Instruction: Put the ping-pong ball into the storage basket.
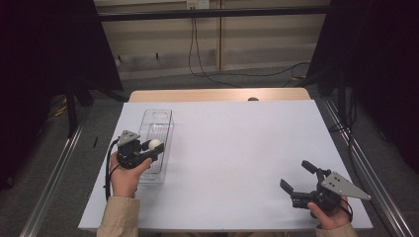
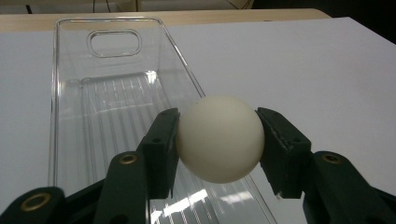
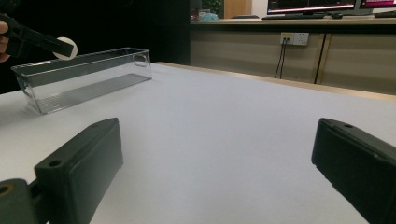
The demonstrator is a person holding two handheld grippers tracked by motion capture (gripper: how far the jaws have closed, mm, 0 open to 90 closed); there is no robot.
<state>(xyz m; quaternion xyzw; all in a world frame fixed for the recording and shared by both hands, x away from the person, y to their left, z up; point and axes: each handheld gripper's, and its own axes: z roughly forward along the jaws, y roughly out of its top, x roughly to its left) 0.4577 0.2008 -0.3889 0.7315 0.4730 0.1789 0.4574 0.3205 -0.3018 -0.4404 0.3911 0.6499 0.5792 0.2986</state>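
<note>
Ball (image 2: 218,139), white, pinched by left gripper (image 2: 218,140) over clear plastic bin (image 1: 156,129) at 9 o'clock; right gripper (image 1: 300,177) spread wide, w/ nothing between, at 4 o'clock.

The ball (image 1: 155,143) sits in the left tool (image 1: 148,148) above the bin (image 1: 157,123); the right tool (image 1: 296,180) lies well apart.

The left gripper (image 2: 218,140) clamps a white ball (image 2: 219,138) above the near end of a clear bin (image 2: 70,100) on the white table (image 2: 303,74)
</note>
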